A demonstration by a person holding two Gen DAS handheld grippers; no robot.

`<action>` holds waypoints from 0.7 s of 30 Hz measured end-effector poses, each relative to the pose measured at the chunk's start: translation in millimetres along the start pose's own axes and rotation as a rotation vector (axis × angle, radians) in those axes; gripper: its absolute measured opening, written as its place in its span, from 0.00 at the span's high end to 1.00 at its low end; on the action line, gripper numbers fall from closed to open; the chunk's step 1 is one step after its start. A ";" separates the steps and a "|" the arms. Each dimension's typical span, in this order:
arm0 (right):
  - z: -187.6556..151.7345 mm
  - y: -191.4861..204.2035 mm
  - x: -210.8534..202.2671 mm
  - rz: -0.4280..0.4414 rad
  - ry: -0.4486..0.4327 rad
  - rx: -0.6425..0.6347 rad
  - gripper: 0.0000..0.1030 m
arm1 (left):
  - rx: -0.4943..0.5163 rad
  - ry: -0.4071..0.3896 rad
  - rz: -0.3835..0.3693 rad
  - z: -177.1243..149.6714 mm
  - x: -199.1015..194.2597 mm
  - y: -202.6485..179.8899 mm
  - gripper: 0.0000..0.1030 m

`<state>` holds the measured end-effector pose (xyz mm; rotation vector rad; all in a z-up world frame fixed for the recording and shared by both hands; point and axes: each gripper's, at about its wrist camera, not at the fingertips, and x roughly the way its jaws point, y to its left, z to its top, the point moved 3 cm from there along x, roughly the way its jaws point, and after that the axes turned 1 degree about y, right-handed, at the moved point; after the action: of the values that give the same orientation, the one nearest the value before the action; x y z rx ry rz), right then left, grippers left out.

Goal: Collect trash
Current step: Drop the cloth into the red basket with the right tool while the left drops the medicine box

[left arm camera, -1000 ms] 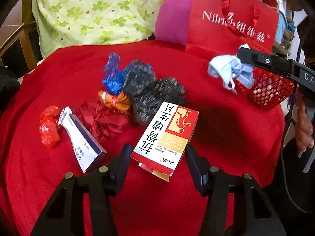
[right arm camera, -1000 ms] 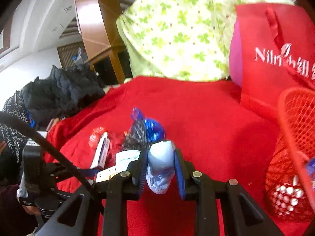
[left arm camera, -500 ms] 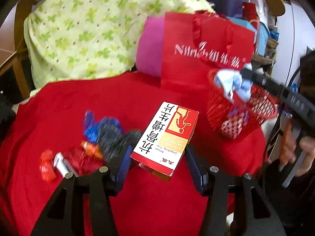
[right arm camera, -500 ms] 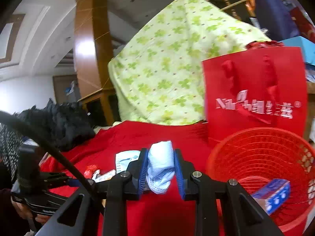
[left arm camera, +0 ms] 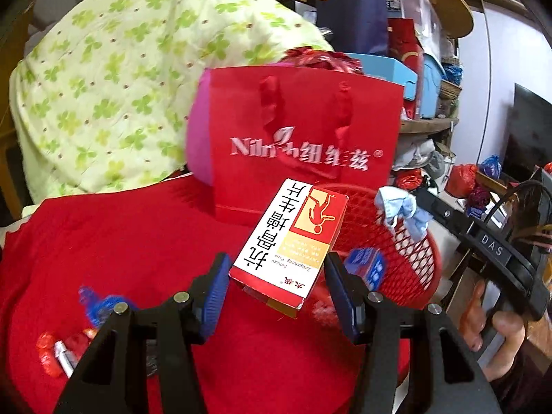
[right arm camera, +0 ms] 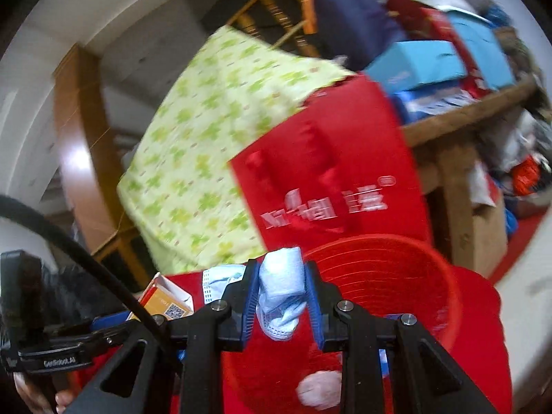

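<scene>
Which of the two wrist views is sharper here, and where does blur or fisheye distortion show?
Left wrist view: mostly crisp, the medicine box print and red gift bag logo legible, only the fisheye corners dark and bent. Right wrist view: motion-smeared background, bag logo streaked, while the crumpled face mask between the fingers stays sharp.

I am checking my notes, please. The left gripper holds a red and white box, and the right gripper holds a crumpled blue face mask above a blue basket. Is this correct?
Not quite: the basket is red, not blue, as the left wrist view shows. The rest stands: the left gripper holds the red and white box, and the right gripper holds the crumpled blue face mask above it.
</scene>
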<state>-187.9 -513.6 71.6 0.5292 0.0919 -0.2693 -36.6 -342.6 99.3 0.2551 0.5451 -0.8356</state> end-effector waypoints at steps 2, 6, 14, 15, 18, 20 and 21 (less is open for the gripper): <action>3.9 -15.8 0.0 -0.016 0.004 0.056 0.73 | 0.006 0.006 -0.018 5.6 9.7 -15.0 0.44; 5.7 -34.4 4.0 -0.041 0.024 0.124 0.73 | 0.025 0.023 -0.042 10.2 26.4 -40.5 0.44; 3.6 -53.6 6.4 -0.071 0.054 0.198 0.70 | 0.009 0.076 -0.035 7.7 53.5 -58.4 0.42; 4.0 -54.5 7.4 -0.072 0.056 0.202 0.70 | 0.000 0.082 -0.043 7.5 54.9 -58.2 0.41; 2.9 -54.4 9.7 -0.062 0.073 0.202 0.70 | -0.003 0.079 -0.044 5.7 53.1 -57.6 0.35; 1.9 -52.1 10.2 -0.064 0.077 0.190 0.68 | 0.006 0.072 -0.040 4.6 49.6 -58.0 0.35; 1.8 -50.2 10.2 -0.064 0.075 0.183 0.67 | 0.009 0.067 -0.039 2.9 45.9 -56.9 0.35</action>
<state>-192.0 -558.5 47.2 0.7187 0.1584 -0.3216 -53.8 -409.9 76.1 0.2825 0.6107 -0.8704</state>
